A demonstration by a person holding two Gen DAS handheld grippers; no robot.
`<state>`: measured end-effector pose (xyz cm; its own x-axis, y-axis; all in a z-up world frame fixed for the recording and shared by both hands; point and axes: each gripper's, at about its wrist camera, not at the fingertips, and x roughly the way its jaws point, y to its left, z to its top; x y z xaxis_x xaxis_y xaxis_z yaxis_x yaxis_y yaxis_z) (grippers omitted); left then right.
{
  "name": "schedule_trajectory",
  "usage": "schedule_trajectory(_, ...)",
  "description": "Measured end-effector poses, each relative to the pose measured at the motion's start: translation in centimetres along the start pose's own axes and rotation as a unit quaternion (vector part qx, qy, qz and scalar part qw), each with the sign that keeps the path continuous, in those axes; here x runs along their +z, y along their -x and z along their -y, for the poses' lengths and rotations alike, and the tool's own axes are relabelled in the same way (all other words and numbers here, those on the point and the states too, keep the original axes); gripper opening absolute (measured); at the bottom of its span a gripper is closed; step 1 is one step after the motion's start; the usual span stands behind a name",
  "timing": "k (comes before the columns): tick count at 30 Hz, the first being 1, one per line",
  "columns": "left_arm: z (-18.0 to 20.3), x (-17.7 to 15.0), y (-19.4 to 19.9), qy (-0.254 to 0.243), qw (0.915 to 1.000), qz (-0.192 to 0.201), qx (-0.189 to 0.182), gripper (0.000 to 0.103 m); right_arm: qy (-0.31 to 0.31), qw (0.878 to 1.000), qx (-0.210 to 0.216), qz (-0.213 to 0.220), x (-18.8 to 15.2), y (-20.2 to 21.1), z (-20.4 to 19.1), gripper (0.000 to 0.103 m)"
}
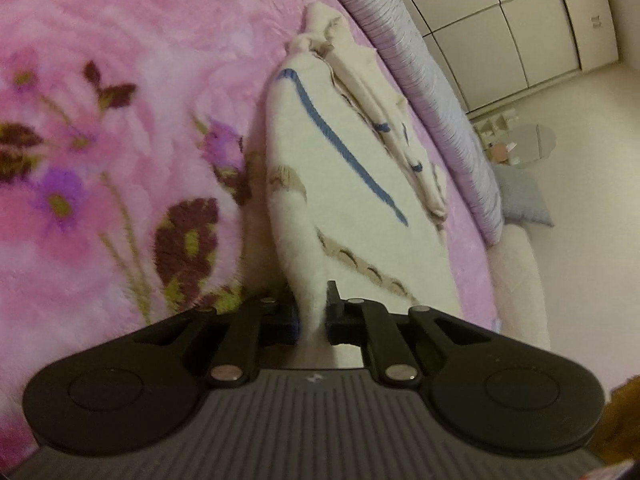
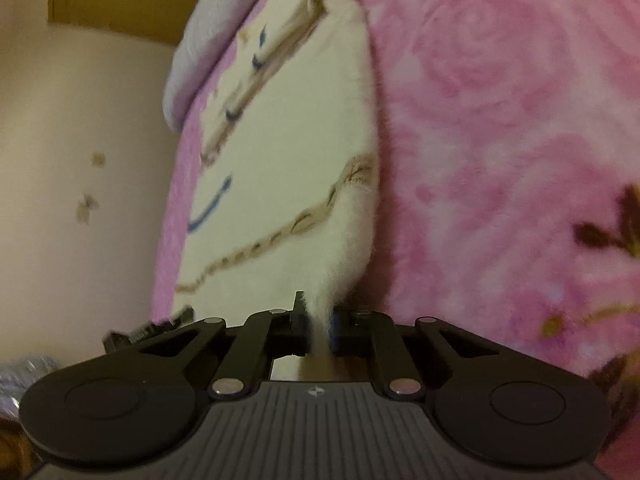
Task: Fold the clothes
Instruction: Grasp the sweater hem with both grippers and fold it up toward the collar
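The left gripper (image 1: 313, 317) has its jaws clamped on a pinched edge of a fluffy cream garment (image 1: 344, 184), at the lower centre of its frame. The right gripper (image 2: 319, 328) likewise pinches a fuzzy corner of the same garment (image 2: 288, 152). The cloth is soft and woolly, with blue strokes and tan rope-like stitching, and bunches into folds toward the top of the left view. It lies on a plush pink blanket (image 1: 120, 80) printed with roses and purple flowers. A lilac striped quilt (image 1: 420, 80) borders it at upper right, with pale wardrobe doors (image 1: 500, 32) and a grey cushion (image 1: 524, 200) beyond
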<state>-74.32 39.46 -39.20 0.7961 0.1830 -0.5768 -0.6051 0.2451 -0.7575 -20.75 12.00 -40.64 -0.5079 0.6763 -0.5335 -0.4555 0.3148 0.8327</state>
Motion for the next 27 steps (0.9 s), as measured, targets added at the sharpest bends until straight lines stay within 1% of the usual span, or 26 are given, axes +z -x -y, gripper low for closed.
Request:
schedule_trajectory(2, 0.8, -0.1, 0.5, -0.009, 0.9999, 0.002, 0.007, 0.006, 0.0, 1.0, 0.011, 0.019, -0.4, 0.7, -0.3, 0.01)
schedule_trajectory(4, 2.1, -0.2, 1.4, -0.016, 0.9997, 0.008, 0.019, 0.006, -0.004, 0.999, 0.024, 0.043, -0.7, 2.3, -1.0, 0.009)
schedule_trajectory(6, 3.5, -0.1, 2.5, -0.019, 0.9996, 0.019, 0.009, 0.006, 0.003, 0.997, 0.029, 0.067, -0.9, 4.3, -2.1, 0.008)
schedule_trajectory(8, 5.7, -0.6, 4.0, -0.046, 0.9985, 0.028, -0.007, 0.006, 0.023, 0.995, 0.031, 0.097, -1.4, 7.0, -3.5, 0.008)
schedule_trajectory(10, 7.1, -1.7, 5.2, -0.066, 0.9971, 0.032, -0.021, 0.006, 0.025, 0.992, 0.031, 0.118, -2.5, 9.2, -4.1, 0.008)
schedule_trajectory(12, 7.6, -3.3, 6.4, -0.065, 0.9966, 0.035, -0.038, 0.006, 0.026, 0.99, 0.03, 0.138, -3.7, 11.5, -4.6, 0.008)
schedule_trajectory(17, 6.1, -10.1, 9.9, -0.024, 0.9975, 0.029, -0.061, 0.006, -0.021, 0.99, 0.009, 0.137, -10.7, 15.6, -3.2, 0.008)
schedule_trajectory(20, 5.1, -14.4, 11.5, 0.01, 0.9972, 0.021, -0.071, 0.006, -0.06, 0.988, 0.013, 0.139, -15.2, 17.8, -2.0, 0.009)
schedule_trajectory(22, 4.9, -16.4, 12.5, 0.027, 0.9966, 0.02, -0.075, 0.006, -0.063, 0.989, 0.012, 0.137, -16.1, 18.3, -2.4, 0.009)
schedule_trajectory(25, 5.4, -17.3, 13.9, 0.03, 0.9962, 0.026, -0.077, 0.006, -0.066, 0.989, 0.01, 0.133, -17.4, 19.2, -3.2, 0.009)
schedule_trajectory(26, 5.7, -16.8, 14.2, 0.03, 0.9958, 0.029, -0.081, 0.006, -0.066, 0.989, 0.009, 0.132, -17.8, 19.4, -3.5, 0.009)
schedule_trajectory(27, 6.0, -16.3, 14.5, 0.029, 0.9954, 0.032, -0.085, 0.006, -0.059, 0.989, 0.01, 0.132, -17.4, 20.0, -3.9, 0.009)
